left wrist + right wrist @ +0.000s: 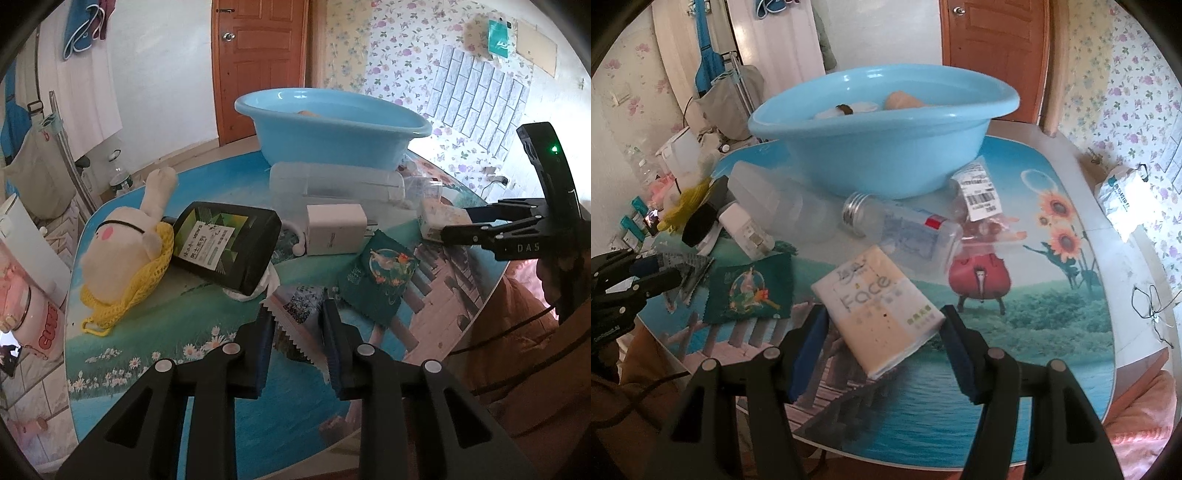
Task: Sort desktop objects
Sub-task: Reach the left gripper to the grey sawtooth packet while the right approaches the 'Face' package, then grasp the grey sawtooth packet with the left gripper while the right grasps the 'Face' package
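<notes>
Left wrist view: the left tongs (297,341) sit low at 6 o'clock, their two blue pads set either side of one serrated-edged sachet (295,314) lying on the counter (177,328); whether the pads actually press it cannot be told. Just beyond, at 1 o'clock, lies one dark green packet (380,277). Further out are one black bottle (227,245) on its side, one white charger (334,229) and, at 10 o'clock, one plush toy (122,251) in yellow netting. One clear lidded box (336,182) and one blue basin (332,122) stand farthest, near the counter's far edge.

Right wrist view: the right tongs (882,349) reach in level from 6 o'clock, spread wide around one tissue pack (879,310), with a gap showing at each side. Behind it one clear bottle (905,229) lies on its side. Bare counter runs from 2 to 4 o'clock, out to the rounded rim.
</notes>
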